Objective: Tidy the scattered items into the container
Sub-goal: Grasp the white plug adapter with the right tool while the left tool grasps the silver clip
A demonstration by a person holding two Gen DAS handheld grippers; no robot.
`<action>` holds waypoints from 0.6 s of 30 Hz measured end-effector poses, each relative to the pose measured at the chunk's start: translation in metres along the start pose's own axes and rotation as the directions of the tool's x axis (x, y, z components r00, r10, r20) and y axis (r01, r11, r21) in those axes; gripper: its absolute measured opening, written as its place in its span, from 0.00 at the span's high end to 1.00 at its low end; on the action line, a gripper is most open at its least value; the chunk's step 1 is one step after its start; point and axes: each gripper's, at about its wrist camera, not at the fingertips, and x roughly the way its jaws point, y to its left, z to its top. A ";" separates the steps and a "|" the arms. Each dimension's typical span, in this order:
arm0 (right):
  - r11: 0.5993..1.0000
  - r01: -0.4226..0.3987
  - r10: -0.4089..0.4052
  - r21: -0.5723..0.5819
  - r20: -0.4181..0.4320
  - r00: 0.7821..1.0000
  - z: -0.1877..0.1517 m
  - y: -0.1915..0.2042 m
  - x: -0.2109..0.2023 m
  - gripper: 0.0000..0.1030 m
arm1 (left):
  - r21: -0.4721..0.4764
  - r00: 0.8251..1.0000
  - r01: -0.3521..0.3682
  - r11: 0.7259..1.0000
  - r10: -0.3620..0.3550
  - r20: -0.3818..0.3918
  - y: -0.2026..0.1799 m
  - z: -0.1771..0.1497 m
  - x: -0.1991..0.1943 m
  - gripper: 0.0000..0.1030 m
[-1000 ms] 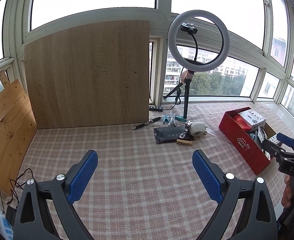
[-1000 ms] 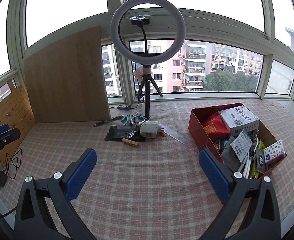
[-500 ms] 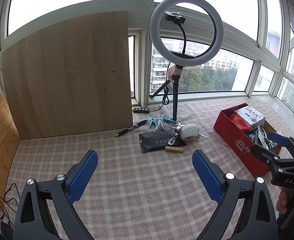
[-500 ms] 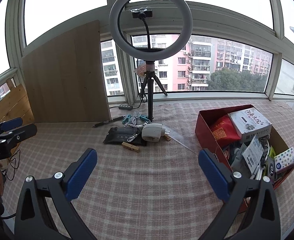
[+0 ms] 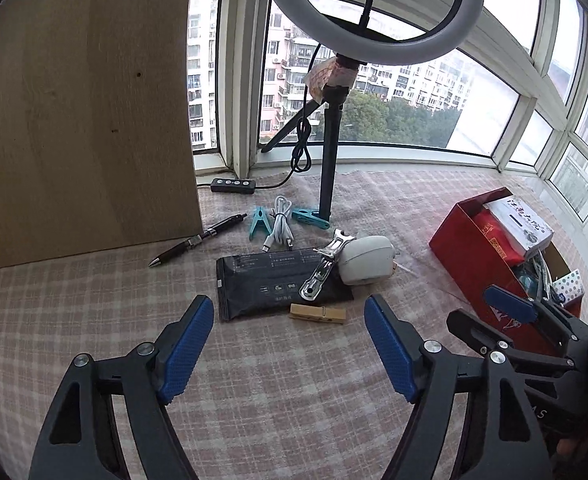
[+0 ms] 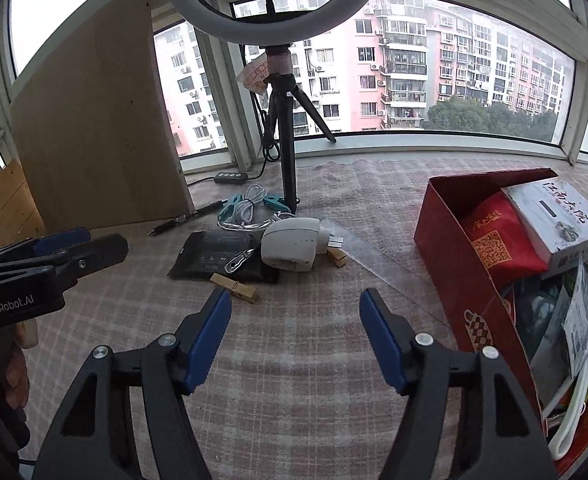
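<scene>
Both my left gripper [image 5: 289, 340] and right gripper [image 6: 294, 332] are closing on nothing, risking snagging the black foil pouch [image 5: 269, 280] beneath the wooden clothespin [image 5: 318, 313] just ahead.

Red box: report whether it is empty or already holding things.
Holding things. The red box is open-topped and crowded: a white carton, a red packet and cables show inside.

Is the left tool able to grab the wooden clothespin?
Probably yes. The wooden clothespin lies on bare cloth just ahead of the left tool, whose jaws are closing with nothing between them; nothing blocks the way.
</scene>
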 end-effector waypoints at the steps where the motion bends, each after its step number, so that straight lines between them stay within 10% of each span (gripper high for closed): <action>1: 1.000 -0.005 0.005 0.000 -0.007 1.000 0.001 -0.001 0.007 0.37 | -0.005 1.000 0.008 1.000 -0.008 -0.013 -0.001 0.003 0.009 0.35; 5: 1.000 -0.007 0.005 -0.027 -0.049 0.999 0.006 -0.004 0.038 0.54 | -0.030 0.997 0.036 0.999 -0.037 -0.063 -0.006 0.011 0.039 0.42; 18: 0.998 -0.007 -0.002 -0.065 -0.135 0.991 0.008 -0.014 0.110 0.63 | -0.092 0.989 0.040 0.995 -0.052 -0.135 -0.007 0.024 0.093 0.48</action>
